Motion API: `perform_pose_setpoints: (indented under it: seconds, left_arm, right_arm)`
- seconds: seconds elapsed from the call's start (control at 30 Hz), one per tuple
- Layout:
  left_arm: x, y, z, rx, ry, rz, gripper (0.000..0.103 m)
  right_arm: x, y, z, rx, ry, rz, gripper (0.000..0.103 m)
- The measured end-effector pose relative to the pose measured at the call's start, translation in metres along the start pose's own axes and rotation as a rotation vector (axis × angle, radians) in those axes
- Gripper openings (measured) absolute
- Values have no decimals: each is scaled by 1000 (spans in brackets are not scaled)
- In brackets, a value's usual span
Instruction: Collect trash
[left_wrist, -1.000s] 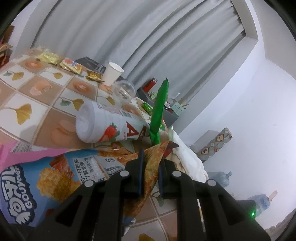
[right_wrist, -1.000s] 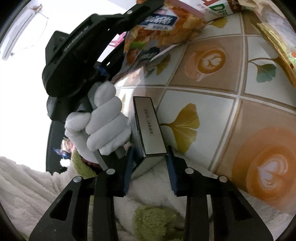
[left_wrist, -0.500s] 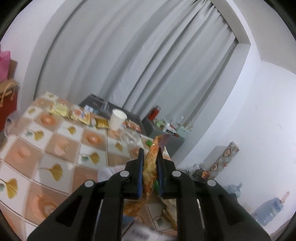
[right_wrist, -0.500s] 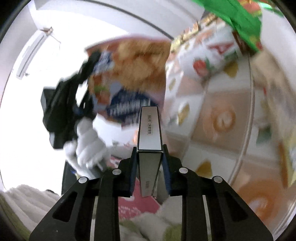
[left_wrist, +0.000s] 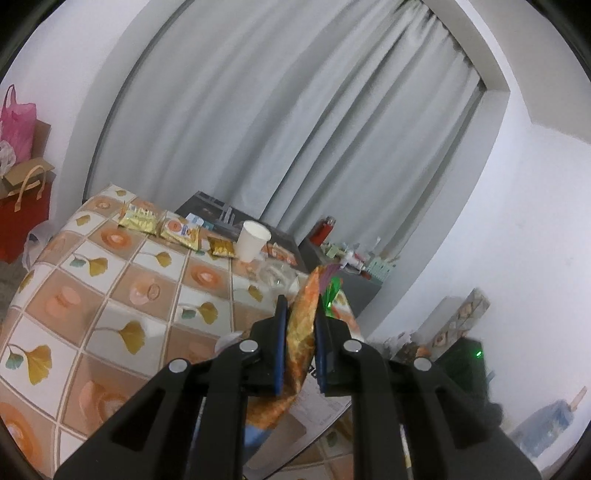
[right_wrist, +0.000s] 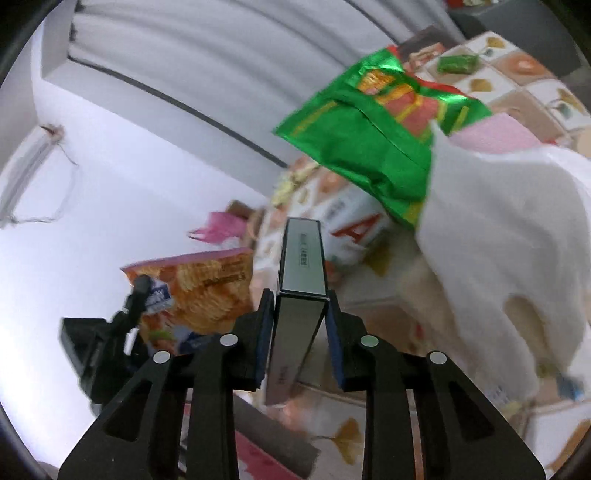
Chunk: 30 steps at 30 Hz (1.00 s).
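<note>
My left gripper (left_wrist: 299, 314) is shut on an orange snack bag (left_wrist: 301, 332), held in the air above the near edge of the tiled table (left_wrist: 110, 295). The bag also shows in the right wrist view (right_wrist: 199, 291), hanging from the left gripper's fingers (right_wrist: 135, 299). My right gripper (right_wrist: 299, 314) is shut on a slim grey box (right_wrist: 301, 266), lifted off the table. A green snack bag (right_wrist: 369, 136) and a white strawberry drink bottle (right_wrist: 354, 229) show behind the box.
On the far side of the table stand a white paper cup (left_wrist: 253, 240), gold snack packets (left_wrist: 138, 221) and a clear plastic cup (left_wrist: 275, 277). A white cloth (right_wrist: 498, 240) fills the right of the right wrist view. Red and pink bags (left_wrist: 18, 147) sit on the left.
Both grippers have risen from the table with their loads. The left one lifted the orange bag high and now looks over the whole table. The right one lifted the grey box and turned.
</note>
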<state>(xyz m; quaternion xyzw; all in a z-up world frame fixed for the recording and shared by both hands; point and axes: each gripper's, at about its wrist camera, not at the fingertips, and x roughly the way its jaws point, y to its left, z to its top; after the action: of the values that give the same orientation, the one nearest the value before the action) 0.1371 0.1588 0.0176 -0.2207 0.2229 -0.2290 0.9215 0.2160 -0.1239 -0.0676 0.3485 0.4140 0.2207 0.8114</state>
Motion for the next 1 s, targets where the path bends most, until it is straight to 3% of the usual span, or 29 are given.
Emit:
perform_pose_setpoints:
  seconds: [0.1,0.27,0.53,0.7,0.77,0.83,1.0]
  left_arm:
    - [10,-9,-24,73,31,54,13]
    - [40,-14,-73,205,83,158,14]
    - [64,18,-82,135,116,156,15]
    - [76,34,-79,126,150,150,16]
    - [74,34,-77,128,158,147,17]
    - [70,33,-77,130,166,142,26]
    - [63,28,-77,114,184,125,46]
  right_arm:
    - [9,4,-16,-37,22,-71,30]
    - [30,4,-14,5,45,-89,31]
    - [45,-9,-11,80,54,-143,34]
    - [63,3,-11,6,64,-230,37]
    - [59,9,-13,-36,62,-259,44]
    - [56,19,-12,-84,44,-285,60]
    - [46,40,-11,-200,-12,-301,63]
